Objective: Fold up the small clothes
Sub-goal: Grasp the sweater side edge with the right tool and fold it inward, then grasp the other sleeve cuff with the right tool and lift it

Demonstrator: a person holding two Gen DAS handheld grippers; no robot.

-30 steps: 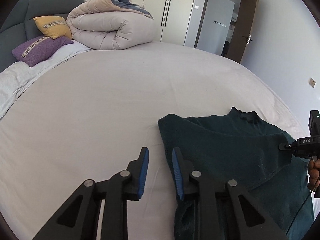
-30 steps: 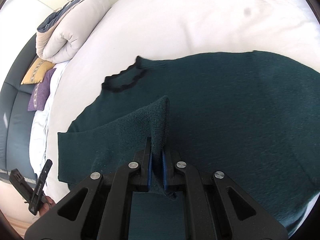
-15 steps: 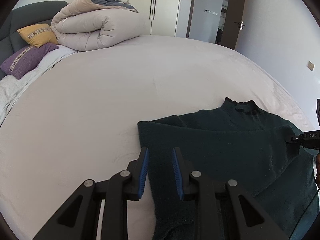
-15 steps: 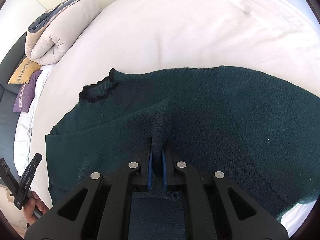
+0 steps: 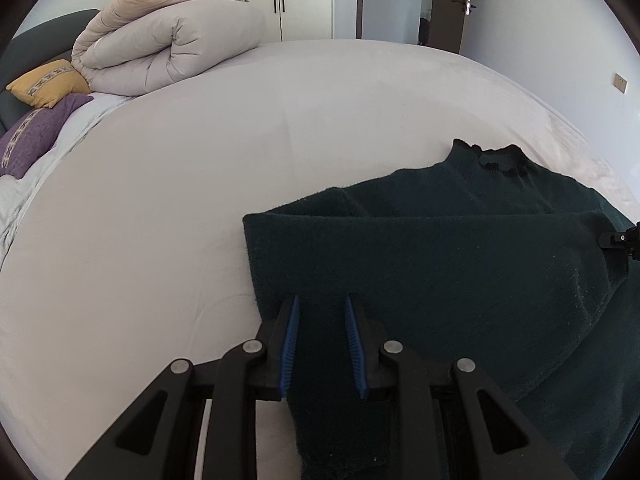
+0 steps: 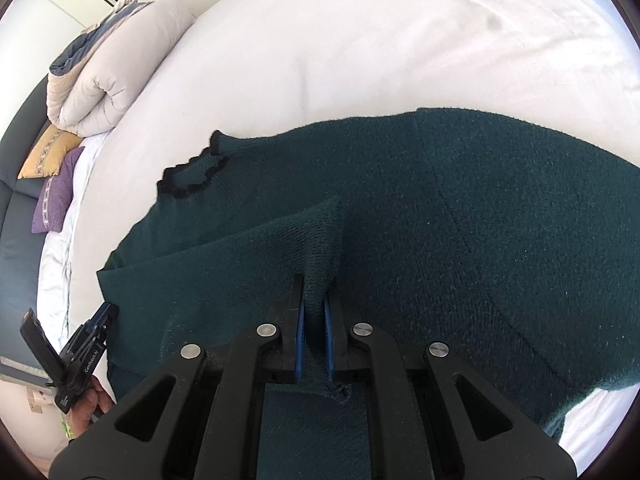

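A dark green sweater lies spread on the bed, its frilled collar on the far side of both grippers.

The right gripper is clenched on a ridge of the sweater's knit: the fabric rises in a peak from between its blue pads and runs forward and to the left of them as a folded-over flap. To the right of the fingers the sweater's body lies flat; beyond it is bare sheet.

The left gripper hangs over the sweater's near left edge with its jaws a little apart. Green knit fills the gap between its pads, but whether the pads press it or merely frame it cannot be told. To the left of these fingers is bare sheet; ahead and to the right lies the folded flap, with the collar beyond it.

Far ahead and left of the fingers sit a rolled duvet, a yellow pillow and a purple pillow.
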